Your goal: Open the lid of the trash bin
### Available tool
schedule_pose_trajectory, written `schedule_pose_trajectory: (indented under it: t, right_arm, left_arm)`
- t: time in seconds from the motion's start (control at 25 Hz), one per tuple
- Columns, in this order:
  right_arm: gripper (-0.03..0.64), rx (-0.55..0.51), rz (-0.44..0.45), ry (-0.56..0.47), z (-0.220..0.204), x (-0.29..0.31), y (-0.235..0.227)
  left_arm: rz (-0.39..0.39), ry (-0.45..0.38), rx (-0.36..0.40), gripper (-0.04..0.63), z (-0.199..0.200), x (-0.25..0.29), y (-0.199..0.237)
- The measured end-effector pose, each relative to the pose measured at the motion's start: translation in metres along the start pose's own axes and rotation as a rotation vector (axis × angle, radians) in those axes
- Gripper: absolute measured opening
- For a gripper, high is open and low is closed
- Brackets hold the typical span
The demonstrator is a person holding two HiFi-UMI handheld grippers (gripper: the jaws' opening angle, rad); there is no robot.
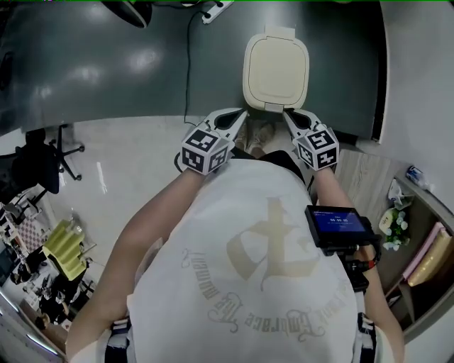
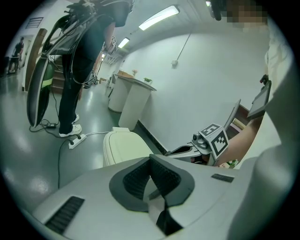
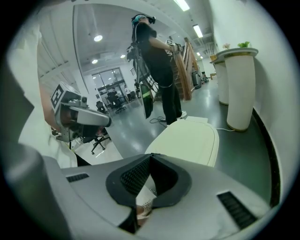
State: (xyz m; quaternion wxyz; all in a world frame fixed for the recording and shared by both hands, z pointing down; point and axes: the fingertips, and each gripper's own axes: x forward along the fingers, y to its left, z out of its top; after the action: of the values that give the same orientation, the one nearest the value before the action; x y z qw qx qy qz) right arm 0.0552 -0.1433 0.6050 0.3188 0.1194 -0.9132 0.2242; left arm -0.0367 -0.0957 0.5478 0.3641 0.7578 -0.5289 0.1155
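Observation:
A cream trash bin (image 1: 277, 67) stands on the dark grey floor with its lid down flat. Both grippers hover at its near edge. My left gripper (image 1: 243, 112) points at the lid's near left corner, jaws shut on nothing. My right gripper (image 1: 286, 112) points at the near right corner, also shut and empty. In the left gripper view the bin (image 2: 123, 146) lies just beyond the closed left gripper (image 2: 150, 158), with the right gripper (image 2: 174, 152) beside it. In the right gripper view the lid (image 3: 187, 139) fills the space past the closed right gripper (image 3: 150, 155).
A power strip (image 1: 216, 8) and its cable (image 1: 188, 64) lie behind and left of the bin. A person (image 3: 157, 65) stands beyond it. A white round counter (image 3: 239, 89) stands by the wall. An office chair (image 1: 42, 159) is at the left, shelves (image 1: 418, 241) at the right.

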Motion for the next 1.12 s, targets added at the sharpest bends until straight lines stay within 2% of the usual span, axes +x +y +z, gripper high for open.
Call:
schedule_pose_trajectory:
  t: [0.44, 0.8, 1.12]
  right_arm:
    - [0.005, -0.066, -0.022, 0.196, -0.035, 0.051, -0.012]
    - [0.005, -0.222, -0.045, 0.353, -0.063, 0.065, -0.021]
    - [0.005, -0.343, -0.091, 0.429, -0.071, 0.066, -0.023]
  left_arm:
    - [0.06, -0.016, -0.081, 0.012, -0.024, -0.016, 0.029]
    - [0.121, -0.034, -0.125, 0.012, -0.041, -0.032, 0.029]
    - [0.139, -0.043, -0.148, 0.012, -0.048, -0.034, 0.029]
